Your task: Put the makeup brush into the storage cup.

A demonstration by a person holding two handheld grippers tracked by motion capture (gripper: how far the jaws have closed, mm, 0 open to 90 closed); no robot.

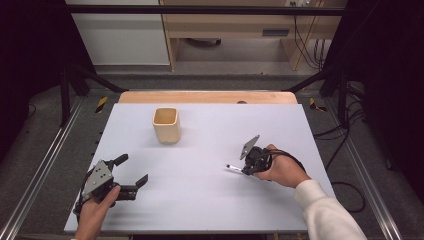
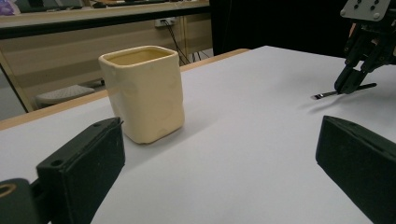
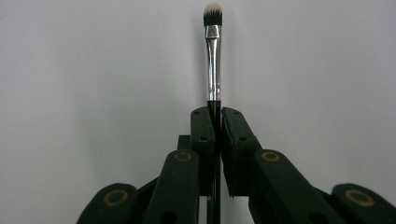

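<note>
Brush (image 3: 213, 60) first: a slim makeup brush with a black handle, silver ferrule and a pale bristle tip, pinched by its handle in the right tongs (image 3: 214, 112), whose jaws are pressed together on it. In the right gripper view its long axis runs straight out along the jaws, bristle end farthest from the hand. From the high view the brush (image 1: 233, 168) sticks out of the right tongs (image 1: 245, 170) toward the left side of the tabletop (image 1: 210, 200), lying nearly level and low over the surface; whether the tip touches the surface I cannot tell.

Farther out, the cream square cup (image 1: 166, 125) stands upright near the far edge, left of centre, open mouth up. It lies beyond and to the left of the brush tip, well apart from it, so a drop into the cup would likely need the brush carried across and tipped from level toward upright.

The left tongs (image 1: 134, 172) rest at the near left corner with jaws spread wide and nothing between them; in the left gripper view the cup (image 2: 144, 93) stands ahead of them, about as near to this hand as to the right one
</note>
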